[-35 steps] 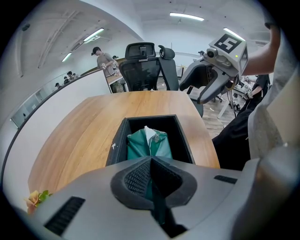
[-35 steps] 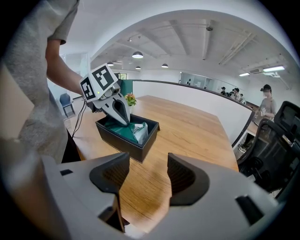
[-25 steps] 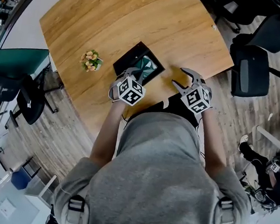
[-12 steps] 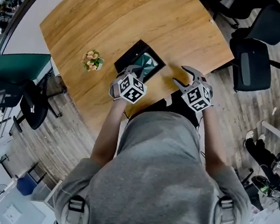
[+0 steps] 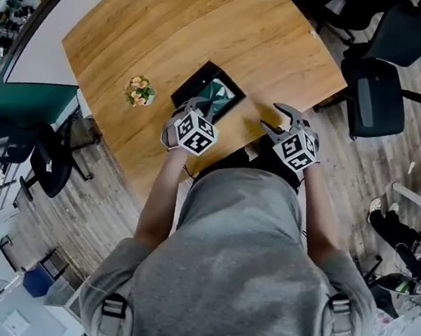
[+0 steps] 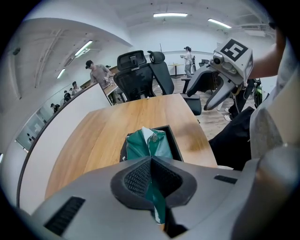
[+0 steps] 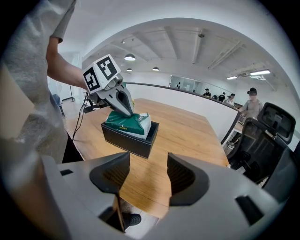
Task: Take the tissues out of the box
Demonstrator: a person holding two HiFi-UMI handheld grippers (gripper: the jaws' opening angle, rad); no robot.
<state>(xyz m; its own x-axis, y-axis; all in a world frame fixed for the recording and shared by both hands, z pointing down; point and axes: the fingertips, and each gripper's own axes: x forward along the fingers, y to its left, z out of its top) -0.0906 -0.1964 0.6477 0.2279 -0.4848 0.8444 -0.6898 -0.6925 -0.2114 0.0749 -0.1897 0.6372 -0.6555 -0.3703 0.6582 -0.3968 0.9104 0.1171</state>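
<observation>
My left gripper [image 6: 150, 164] is clamped shut on the green tissue pack [image 6: 149, 143] in its black box [image 7: 129, 140]; my right gripper [image 7: 148, 175], at the box's three o'clock, gapes empty.

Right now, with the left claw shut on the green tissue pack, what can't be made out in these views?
Head view: the left claw covers the tissue pack's gripped end.
Left gripper view: the claw's own body hides the box's near end.
Right gripper view: the box wall hides how deep the pack sits.
All views: the pack's print is too small.
</observation>
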